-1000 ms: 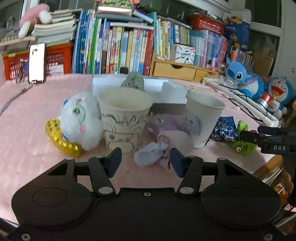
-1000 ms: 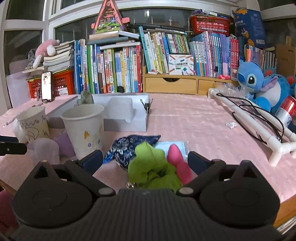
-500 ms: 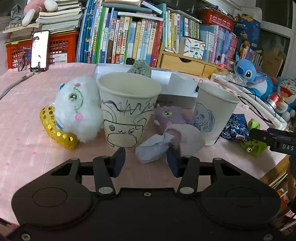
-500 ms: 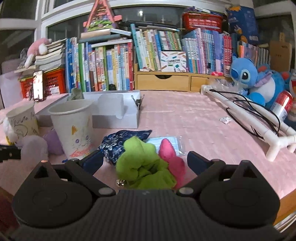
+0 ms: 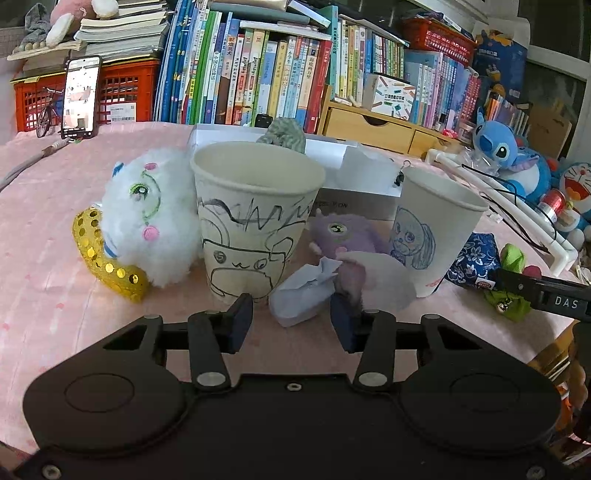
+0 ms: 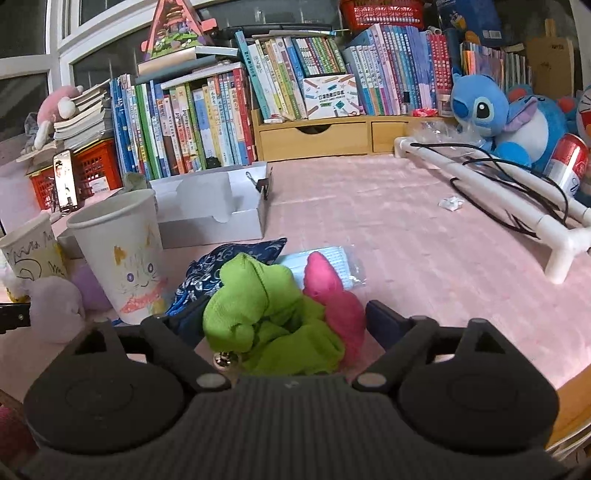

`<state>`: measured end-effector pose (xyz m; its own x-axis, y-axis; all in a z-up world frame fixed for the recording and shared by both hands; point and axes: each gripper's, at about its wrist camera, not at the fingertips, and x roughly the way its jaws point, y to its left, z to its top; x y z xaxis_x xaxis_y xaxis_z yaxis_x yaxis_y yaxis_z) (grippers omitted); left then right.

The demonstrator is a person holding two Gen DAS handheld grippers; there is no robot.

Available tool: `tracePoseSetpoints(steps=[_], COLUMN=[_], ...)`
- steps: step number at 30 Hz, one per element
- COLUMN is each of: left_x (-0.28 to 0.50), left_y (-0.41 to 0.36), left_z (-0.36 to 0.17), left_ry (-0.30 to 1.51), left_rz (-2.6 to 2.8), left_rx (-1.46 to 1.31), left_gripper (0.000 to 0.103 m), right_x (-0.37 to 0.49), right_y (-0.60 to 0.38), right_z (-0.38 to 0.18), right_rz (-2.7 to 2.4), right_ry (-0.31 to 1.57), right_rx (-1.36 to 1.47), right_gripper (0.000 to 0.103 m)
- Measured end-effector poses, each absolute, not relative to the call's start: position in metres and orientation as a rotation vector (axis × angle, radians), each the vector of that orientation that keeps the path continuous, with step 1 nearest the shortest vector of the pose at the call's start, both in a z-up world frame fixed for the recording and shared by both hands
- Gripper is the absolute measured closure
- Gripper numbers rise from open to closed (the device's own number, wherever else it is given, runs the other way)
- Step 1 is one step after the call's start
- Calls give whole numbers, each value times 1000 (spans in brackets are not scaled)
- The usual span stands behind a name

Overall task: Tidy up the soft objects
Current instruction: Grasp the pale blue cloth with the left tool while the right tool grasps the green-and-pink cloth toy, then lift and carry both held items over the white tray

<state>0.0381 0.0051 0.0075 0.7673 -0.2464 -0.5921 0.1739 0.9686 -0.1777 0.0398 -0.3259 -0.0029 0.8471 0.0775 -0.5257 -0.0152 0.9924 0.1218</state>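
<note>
Soft objects on the pink worktop [image 6: 388,236]: the green cloth toy [image 6: 266,317] lies between the closing right claw [image 6: 280,325], which should centre on its bulk; the left claw [image 5: 291,323], closing, not yet gripping, frames the pale cloth [image 5: 306,291].

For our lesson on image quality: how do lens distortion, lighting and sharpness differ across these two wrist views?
Left wrist view: bookshelf lines bow outward, even indoor light, cups sharp. Right wrist view: same fisheye bending, dark window at left, green cloth near the lens slightly soft.
</note>
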Motion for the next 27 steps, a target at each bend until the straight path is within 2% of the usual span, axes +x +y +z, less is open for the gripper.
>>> tracePoseSetpoints(steps=[3, 17, 23, 27], left_x=[37, 10, 4, 4], left_y=[3, -5, -5, -6], left_z=[9, 32, 43, 46], left_ry=[660, 609, 578, 572], left_rz=[-238, -280, -299, -296], left_rx=[-111, -45, -34, -26], left_gripper=[76, 77, 77, 77], right_x=[38, 27, 23, 22], right_y=[-323, -325, -330, -335], right_z=[-1, 20, 25, 29], right_rz=[53, 20, -11, -28], right_ry=[555, 502, 479, 460], right_rx=[105, 89, 97, 106], right_gripper=[20, 48, 55, 56])
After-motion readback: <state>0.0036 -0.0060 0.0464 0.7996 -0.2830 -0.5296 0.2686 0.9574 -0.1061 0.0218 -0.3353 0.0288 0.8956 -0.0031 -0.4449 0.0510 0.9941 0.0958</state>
